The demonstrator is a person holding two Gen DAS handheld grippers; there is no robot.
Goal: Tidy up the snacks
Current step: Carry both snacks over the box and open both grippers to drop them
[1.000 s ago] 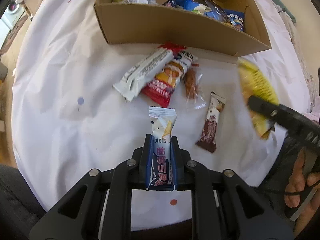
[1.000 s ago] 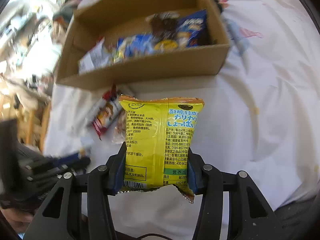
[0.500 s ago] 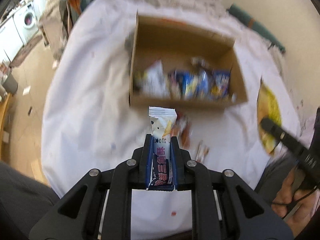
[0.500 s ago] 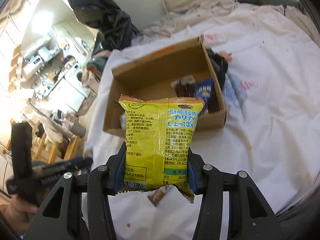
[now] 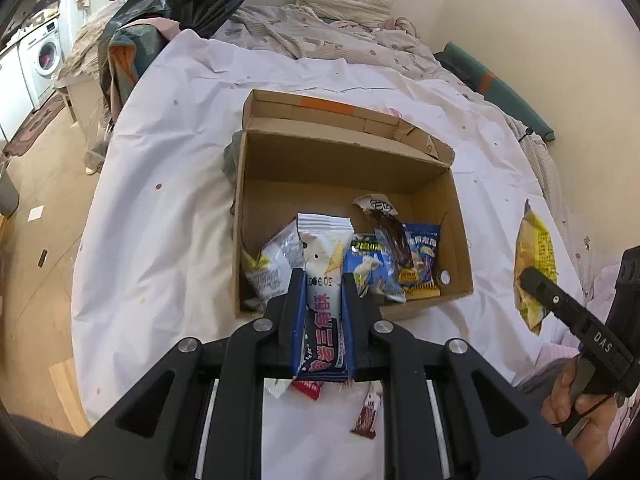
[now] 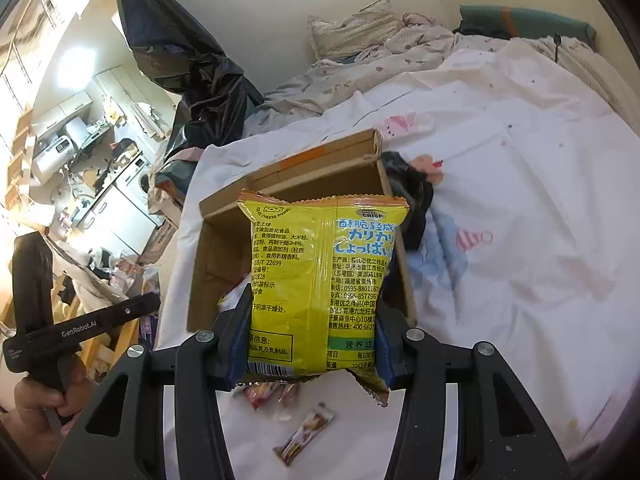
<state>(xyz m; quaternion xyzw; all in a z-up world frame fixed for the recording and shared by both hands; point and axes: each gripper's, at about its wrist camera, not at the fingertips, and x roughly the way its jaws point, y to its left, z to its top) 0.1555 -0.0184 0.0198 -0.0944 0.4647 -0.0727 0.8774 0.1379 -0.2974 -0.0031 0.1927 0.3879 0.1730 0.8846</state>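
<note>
Fingers of the left gripper (image 5: 323,304) clamped narrow on a white-and-blue snack bar (image 5: 325,280), long axis running from 6 to 12 o'clock in the left wrist view, free end pointing at the cardboard box (image 5: 240,216). Box lay straight ahead at 12 o'clock of those fingers, open top up, with several packets (image 5: 380,260) heaped against its near wall; near rim sat just under the bar's tip. Fingers of the right gripper (image 6: 312,336) held at mid width, pressed on both side edges of a yellow crisp bag (image 6: 324,276), upright, top seam toward 12 o'clock. Same box (image 6: 216,256) seen behind that bag, from 11 to 12 o'clock. Judged the left hand nearer: bar already over the near wall, yellow bag (image 5: 534,256) out at 3 o'clock of the box on the bed sheet (image 5: 160,216) side. Loose snacks (image 6: 304,432) remained on the sheet below, at 6 o'clock.
</note>
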